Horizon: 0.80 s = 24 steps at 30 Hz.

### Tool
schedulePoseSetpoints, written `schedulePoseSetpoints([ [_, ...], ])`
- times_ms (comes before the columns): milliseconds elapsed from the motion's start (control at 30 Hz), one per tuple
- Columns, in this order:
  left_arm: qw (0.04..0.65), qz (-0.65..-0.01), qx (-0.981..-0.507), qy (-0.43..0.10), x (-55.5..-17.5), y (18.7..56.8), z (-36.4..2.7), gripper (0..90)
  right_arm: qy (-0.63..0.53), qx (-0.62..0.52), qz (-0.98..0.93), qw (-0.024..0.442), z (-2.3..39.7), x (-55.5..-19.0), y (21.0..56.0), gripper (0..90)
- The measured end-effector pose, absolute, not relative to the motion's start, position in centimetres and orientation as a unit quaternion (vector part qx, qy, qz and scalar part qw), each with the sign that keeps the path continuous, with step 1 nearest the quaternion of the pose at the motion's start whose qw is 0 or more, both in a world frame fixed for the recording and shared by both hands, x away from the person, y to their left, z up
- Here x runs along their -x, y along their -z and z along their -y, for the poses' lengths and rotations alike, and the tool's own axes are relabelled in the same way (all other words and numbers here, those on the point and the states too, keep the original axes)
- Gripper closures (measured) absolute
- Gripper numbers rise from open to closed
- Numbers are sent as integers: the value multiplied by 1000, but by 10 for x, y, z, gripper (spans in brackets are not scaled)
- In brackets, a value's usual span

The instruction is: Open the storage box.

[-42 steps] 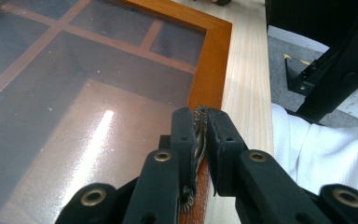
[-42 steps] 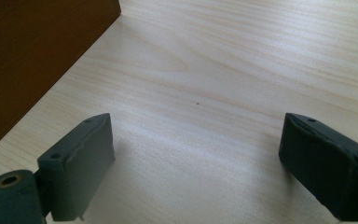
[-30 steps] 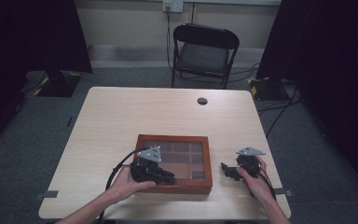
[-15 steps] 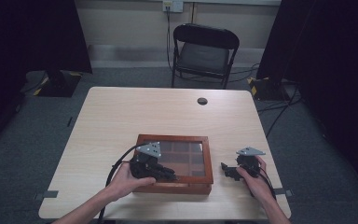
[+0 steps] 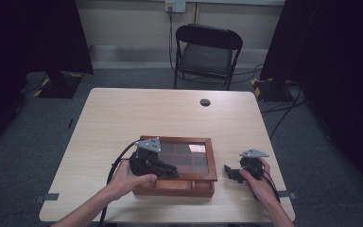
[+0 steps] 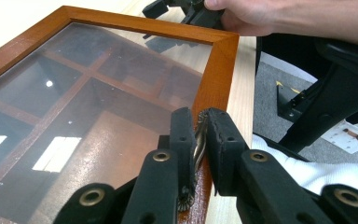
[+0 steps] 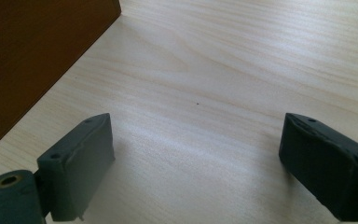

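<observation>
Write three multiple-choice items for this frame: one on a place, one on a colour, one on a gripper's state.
1. Where is the small black disc?
A. on the table's far side
B. inside the box
C. on the chair

2. What colour is the frame of the box?
A. white
B. reddish brown
C. green

3. How do the right gripper jaws stand?
A. shut on the lid
B. wide apart over bare table
C. shut on a cable

Answers: 1 A, it lies beyond the box near the far edge. 2 B, the wood shows reddish brown. 3 B, only table lies between them.

The high view looks forward and down over my table (image 5: 123, 118). My left gripper (image 6: 199, 135) camera sits close over the wooden box (image 6: 216, 60); my right gripper (image 7: 196, 163) camera faces table and that box's side.
</observation>
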<state>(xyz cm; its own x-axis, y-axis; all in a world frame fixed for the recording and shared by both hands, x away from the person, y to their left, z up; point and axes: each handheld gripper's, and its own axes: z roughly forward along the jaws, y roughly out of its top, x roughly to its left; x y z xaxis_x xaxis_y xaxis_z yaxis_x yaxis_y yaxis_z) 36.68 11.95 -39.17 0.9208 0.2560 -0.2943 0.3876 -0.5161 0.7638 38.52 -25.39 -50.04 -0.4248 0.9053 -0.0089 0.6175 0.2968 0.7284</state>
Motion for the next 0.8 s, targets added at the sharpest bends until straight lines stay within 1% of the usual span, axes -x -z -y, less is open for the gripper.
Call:
schedulePoseSetpoints([
  [167,457,-188,-866,75,-369,387,-120,812,-333,-490,-776,216,254,-385,500,92],
  [233,447,-186,-872,77,-370,387,-118,812,-333,-490,-776,216,254,-385,500,92],
  [433,456,-191,-866,75,-371,383,-118,811,-333,-490,-776,216,254,-385,500,91],
  [800,454,-199,-866,68,-376,368,-118,810,-333,-489,-777,215,254,-386,500,88],
])
